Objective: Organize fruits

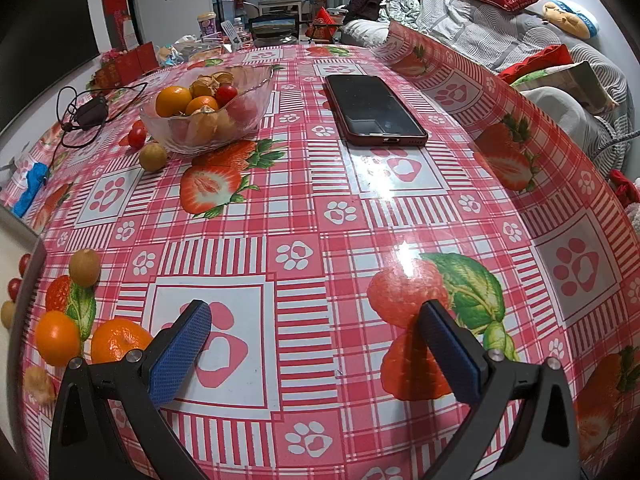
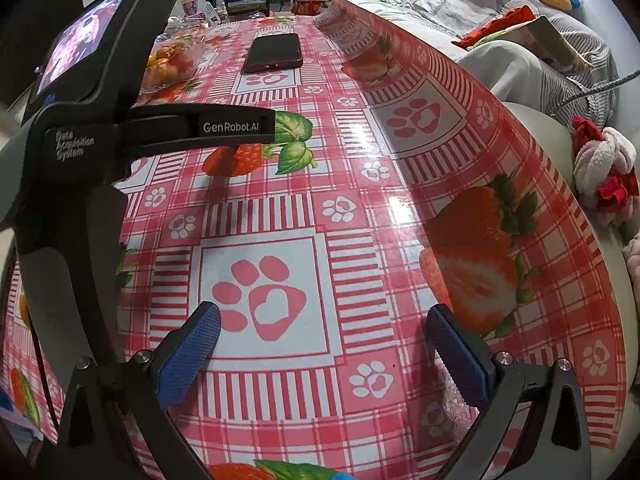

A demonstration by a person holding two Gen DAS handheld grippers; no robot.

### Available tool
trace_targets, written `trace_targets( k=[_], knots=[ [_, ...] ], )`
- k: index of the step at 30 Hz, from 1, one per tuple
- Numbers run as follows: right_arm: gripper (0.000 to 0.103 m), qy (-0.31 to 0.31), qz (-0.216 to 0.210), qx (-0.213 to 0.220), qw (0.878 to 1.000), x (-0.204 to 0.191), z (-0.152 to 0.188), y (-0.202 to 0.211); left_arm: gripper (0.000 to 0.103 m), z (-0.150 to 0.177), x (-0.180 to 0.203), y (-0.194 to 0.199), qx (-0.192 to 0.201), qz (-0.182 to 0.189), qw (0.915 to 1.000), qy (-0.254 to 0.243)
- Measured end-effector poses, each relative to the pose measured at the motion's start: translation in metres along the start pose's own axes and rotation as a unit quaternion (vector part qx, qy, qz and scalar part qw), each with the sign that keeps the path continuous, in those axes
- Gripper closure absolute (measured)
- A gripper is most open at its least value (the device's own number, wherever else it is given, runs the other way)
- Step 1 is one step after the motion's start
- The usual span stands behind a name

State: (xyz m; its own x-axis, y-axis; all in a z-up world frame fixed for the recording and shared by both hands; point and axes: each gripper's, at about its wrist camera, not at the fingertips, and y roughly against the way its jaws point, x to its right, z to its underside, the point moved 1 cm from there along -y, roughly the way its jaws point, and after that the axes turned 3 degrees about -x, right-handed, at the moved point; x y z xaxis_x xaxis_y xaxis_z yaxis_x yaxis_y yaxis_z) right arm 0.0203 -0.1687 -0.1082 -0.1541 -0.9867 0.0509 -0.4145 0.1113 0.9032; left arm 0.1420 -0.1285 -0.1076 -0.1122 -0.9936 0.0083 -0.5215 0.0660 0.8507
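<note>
On the tablecloth (image 1: pixel 320 208), a glass bowl (image 1: pixel 208 120) holds oranges (image 1: pixel 173 100) and tomatoes (image 1: pixel 226 94)

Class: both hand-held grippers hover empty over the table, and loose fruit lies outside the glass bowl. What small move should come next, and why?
Probably swing the left hand-held gripper leftward toward the mandarin beside its left finger. Both it and the right hand-held gripper are open and hold nothing, the mandarin is the nearest loose fruit, and the glass bowl farther back already holds similar fruit.
</note>
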Motion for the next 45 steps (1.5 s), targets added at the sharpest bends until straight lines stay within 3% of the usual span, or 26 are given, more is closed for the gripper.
trace_targets(
  k=[33,37,41,45],
  knots=[
    [0.0,-0.002,-0.002,-0.006,1.0,-0.007,-0.002,-0.001,0.0,0.0,-0.001,0.0,0.0,0.001,1.0,0.0],
    [0.0,-0.006,-0.01,-0.023,1.0,-0.005,-0.004,0.0,0.0,0.0,0.0,0.0,0.0,0.001,1.0,0.0],
    [0.0,-0.029,-0.048,-0.048,0.997,0.012,-0.007,0.011,0.0,0.0,0.0,0.0,0.0,0.001,1.0,0.0],
    [0.0,-0.046,-0.041,-0.062,0.996,0.036,-0.015,0.018,0.0,0.0,0.0,0.0,0.0,0.0,1.0,0.0]
  ],
)
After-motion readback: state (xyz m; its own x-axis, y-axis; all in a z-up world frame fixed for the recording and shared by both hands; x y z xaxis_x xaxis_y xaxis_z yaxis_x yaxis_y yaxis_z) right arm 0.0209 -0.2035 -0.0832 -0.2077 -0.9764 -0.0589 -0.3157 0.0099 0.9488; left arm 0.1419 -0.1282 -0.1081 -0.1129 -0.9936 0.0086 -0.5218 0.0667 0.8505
